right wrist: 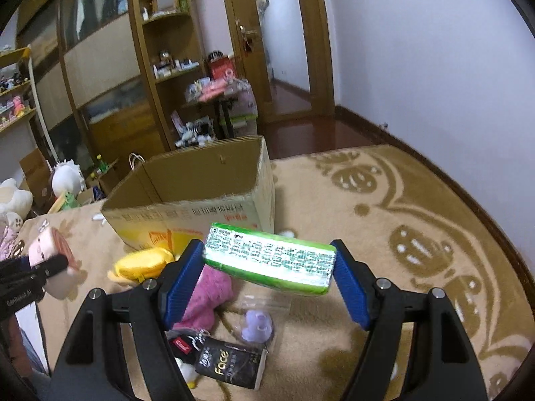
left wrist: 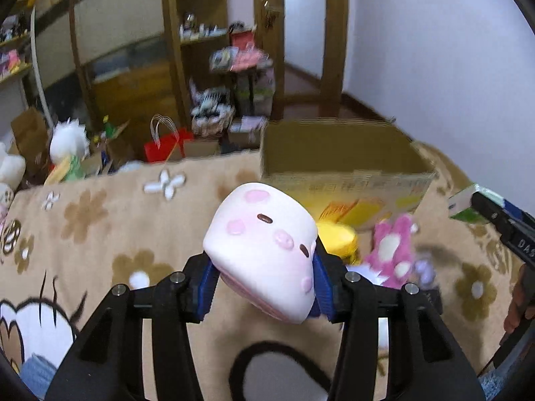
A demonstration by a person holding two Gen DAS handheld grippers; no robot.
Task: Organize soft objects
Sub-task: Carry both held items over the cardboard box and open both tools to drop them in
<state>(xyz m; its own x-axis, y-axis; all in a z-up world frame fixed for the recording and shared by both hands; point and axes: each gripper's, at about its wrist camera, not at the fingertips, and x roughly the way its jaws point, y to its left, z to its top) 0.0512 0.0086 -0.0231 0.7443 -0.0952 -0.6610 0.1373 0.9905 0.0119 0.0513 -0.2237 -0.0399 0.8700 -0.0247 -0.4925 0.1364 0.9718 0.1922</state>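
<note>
Currently | my left gripper [left wrist: 264, 287] pinches pink-spotted white squishy toy [left wrist: 264, 250] | my right gripper [right wrist: 267, 284] clamps green tissue pack [right wrist: 271, 264] widthways | both aloft, apparently bound for open cardboard box [right wrist: 200, 180]

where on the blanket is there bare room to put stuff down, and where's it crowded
Bare blanket lies right of the cardboard box, out to the wall, and in the left wrist view left of the box. Crowded: in front of the box, yellow plush, pink plush, purple toy, black tissue pack.
</note>
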